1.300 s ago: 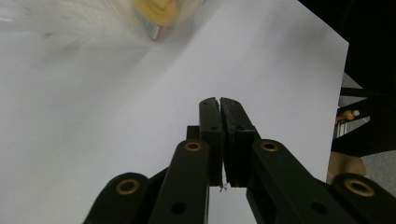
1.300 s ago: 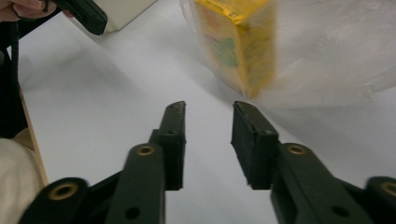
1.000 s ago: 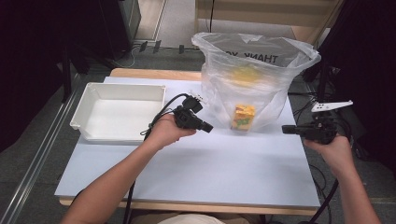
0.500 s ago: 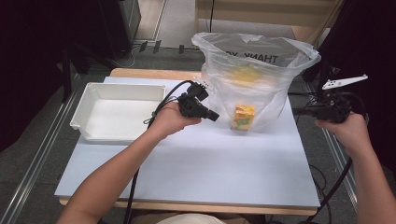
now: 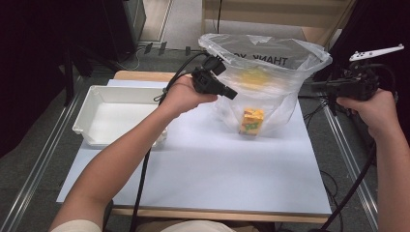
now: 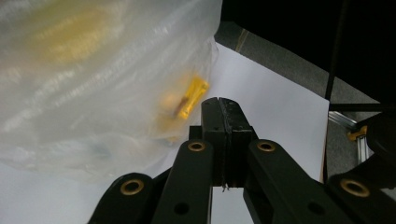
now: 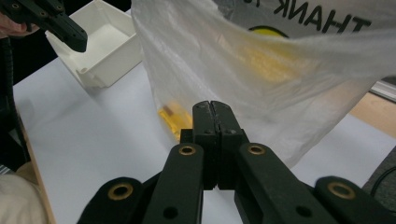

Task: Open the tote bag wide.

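Note:
A clear plastic bag printed with "THANK YOU" stands open on the white table, and a yellow box sits at its bottom. My left gripper is shut and empty, raised against the bag's left side. On the far side of the bag, just off its right edge, my right gripper is also shut and empty at about the same height. In the left gripper view the shut jaws point past the bag at the box. In the right gripper view the shut jaws face the bag.
An empty white tray sits at the table's left, also in the right gripper view. A wide bare stretch of the table lies in front of the bag. Cables trail from both grippers. Dark floor and metal rails border the table.
Both hands have risen from near the tabletop to about the bag's upper half. The left gripper has moved in toward the bag's left side, and the right has lifted beside its right edge.

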